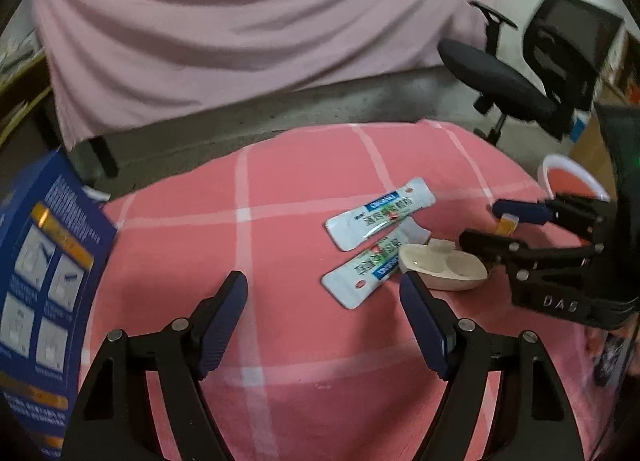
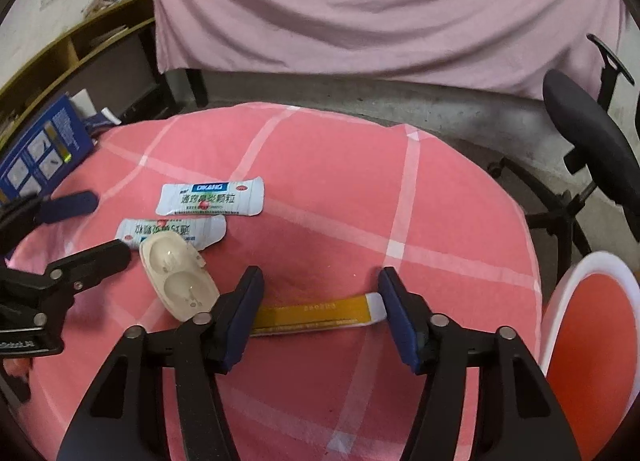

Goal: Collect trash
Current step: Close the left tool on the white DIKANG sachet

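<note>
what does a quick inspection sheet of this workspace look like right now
surface: pink checked cloth over a table.
job's things: two white sachets overlapping; beige plastic blister shell beside them; yellow sachet lying flat.
clutter: blue printed box at the table's edge.
grippers: right gripper open, straddling the yellow sachet; left gripper open, nothing between the pads.
cables: nothing seen.
surroundings: white-rimmed bin with red liner, black office chair, pink draped sheet, wooden shelf.

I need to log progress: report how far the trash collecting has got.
Nothing looks collected yet. Two white sachets, a beige plastic tray and a yellow strip lie on the pink cloth. The right gripper straddles the strip, not gripping; the left gripper is empty.
</note>
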